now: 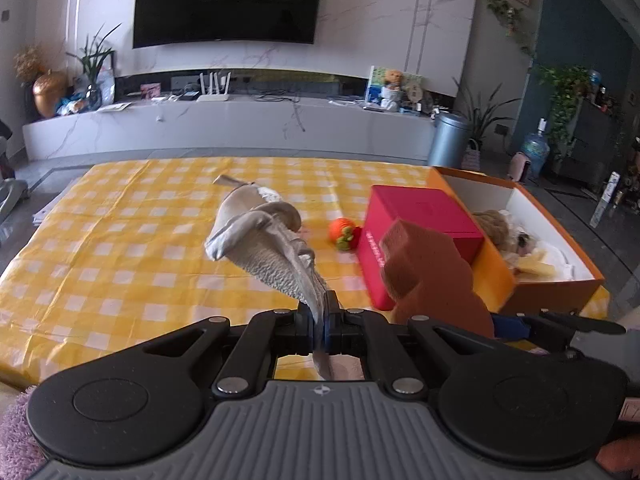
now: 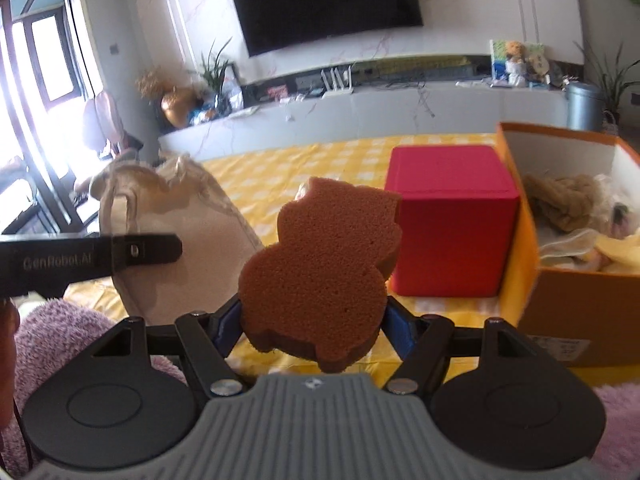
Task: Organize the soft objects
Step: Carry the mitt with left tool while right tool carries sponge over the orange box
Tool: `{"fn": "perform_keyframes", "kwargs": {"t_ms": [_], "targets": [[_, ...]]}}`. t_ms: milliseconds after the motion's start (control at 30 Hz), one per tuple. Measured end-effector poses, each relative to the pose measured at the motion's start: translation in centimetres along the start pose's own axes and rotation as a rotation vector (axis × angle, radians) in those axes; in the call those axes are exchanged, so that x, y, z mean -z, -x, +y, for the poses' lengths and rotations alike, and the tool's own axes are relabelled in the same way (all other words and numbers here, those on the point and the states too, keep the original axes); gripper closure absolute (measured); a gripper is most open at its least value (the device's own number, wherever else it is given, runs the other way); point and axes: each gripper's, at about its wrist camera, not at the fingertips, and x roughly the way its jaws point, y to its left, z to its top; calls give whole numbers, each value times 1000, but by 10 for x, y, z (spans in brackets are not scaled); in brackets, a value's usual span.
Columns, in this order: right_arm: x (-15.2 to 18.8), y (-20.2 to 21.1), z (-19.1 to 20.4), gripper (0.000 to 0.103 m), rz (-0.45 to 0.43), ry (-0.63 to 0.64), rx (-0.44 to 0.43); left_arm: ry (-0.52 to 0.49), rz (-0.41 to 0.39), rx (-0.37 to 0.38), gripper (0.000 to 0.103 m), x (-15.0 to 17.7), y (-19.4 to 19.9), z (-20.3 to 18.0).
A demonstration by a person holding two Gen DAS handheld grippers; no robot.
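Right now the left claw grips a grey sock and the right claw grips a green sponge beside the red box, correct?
Not quite: the sponge in the right claw is brown, as the right wrist view shows. The left claw does grip the grey sock, beside the red box.

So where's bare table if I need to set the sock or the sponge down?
Bare checked cloth spreads left of the held sock, out to the left and far edges. It is crowded on the right: strawberry toy, red box, then the orange box already holding soft toys. The sponge hangs just before the red box.
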Motion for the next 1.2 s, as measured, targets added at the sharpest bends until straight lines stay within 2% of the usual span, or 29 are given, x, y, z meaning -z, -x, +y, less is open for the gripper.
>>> {"fn": "perform_keyframes", "kwargs": {"t_ms": [100, 333, 533, 700, 900, 1033, 1200], "targets": [[-5, 18, -5, 33, -46, -16, 9, -31, -30, 23, 98, -5, 11, -14], [-19, 49, -29, 33, -83, -54, 79, -151, -102, 115, 98, -32, 19, -65], [-37, 73, -65, 33, -113, -34, 168, -238, -138, 224, 98, -62, 5, -113], [-53, 83, -101, 33, -96, 34, 249, -301, -139, 297, 98, -84, -25, -154], [-71, 72, -143, 33, -35, 80, 327, -352, -80, 332, 98, -91, -77, -191], [-74, 52, -170, 33, 28, 92, 360, -383, -6, 317, 98, -83, -116, -206], [-70, 27, -196, 33, 118, 92, 356, -453, 57, 284, 98, -70, -152, -215]]}}
